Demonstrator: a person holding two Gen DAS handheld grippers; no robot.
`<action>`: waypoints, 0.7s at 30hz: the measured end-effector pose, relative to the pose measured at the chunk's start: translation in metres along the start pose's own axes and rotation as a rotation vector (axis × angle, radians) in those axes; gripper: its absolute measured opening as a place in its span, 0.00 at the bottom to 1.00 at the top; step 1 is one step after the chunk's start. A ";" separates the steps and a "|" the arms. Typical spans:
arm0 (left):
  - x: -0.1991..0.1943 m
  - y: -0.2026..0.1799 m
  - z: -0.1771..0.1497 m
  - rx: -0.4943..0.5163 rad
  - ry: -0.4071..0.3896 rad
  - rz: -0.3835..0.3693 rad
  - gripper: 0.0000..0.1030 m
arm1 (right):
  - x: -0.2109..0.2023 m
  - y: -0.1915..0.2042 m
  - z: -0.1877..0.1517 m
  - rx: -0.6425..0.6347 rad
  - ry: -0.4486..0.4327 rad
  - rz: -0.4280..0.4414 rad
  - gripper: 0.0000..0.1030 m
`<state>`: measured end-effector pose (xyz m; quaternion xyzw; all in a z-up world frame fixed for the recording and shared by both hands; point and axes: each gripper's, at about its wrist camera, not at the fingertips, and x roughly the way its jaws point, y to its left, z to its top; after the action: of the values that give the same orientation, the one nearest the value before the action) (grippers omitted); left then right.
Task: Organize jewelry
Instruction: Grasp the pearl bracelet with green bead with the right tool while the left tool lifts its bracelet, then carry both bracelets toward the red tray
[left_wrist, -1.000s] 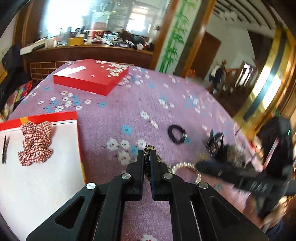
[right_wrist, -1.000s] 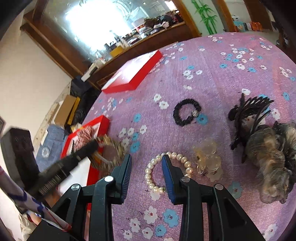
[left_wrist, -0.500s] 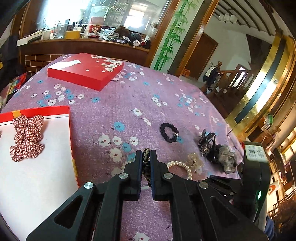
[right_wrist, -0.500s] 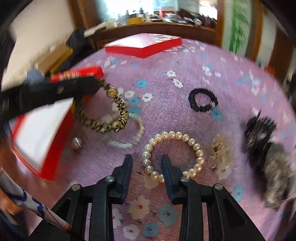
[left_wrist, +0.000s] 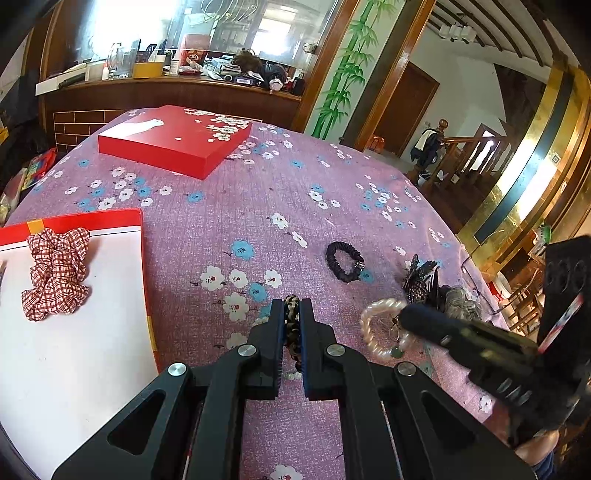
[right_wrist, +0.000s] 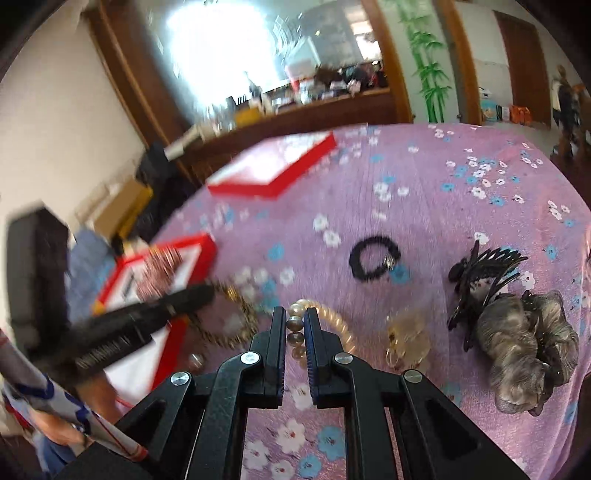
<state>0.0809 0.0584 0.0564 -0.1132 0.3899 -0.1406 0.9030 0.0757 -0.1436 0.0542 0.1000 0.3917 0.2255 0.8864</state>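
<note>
Pearl bracelet (right_wrist: 295, 325) pinched in right gripper (right_wrist: 294, 314); braided bracelet (left_wrist: 291, 321) clamped in left gripper (left_wrist: 291, 306).

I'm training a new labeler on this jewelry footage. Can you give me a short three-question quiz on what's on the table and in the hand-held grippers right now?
1. True or false: the left hand-held gripper is shut on the leopard-print bracelet.
2. Which item does the right hand-held gripper pinch? A) the black scrunchie B) the pearl bracelet C) the black claw clip
3. Fill in: the plaid scrunchie lies inside the open ____.

Key: 1 true; 2 B; 3 red-rimmed box.
</note>
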 end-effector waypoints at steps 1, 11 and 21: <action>0.000 0.000 0.000 0.002 -0.001 0.000 0.05 | -0.003 -0.003 0.002 0.020 -0.019 0.009 0.10; 0.001 -0.007 -0.002 0.029 -0.006 0.020 0.05 | -0.013 -0.004 0.007 0.083 -0.060 0.052 0.10; 0.001 -0.009 -0.003 0.041 -0.008 0.027 0.05 | -0.014 -0.007 0.007 0.086 -0.058 0.044 0.10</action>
<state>0.0776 0.0493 0.0565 -0.0898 0.3846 -0.1357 0.9086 0.0749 -0.1563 0.0653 0.1533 0.3727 0.2250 0.8871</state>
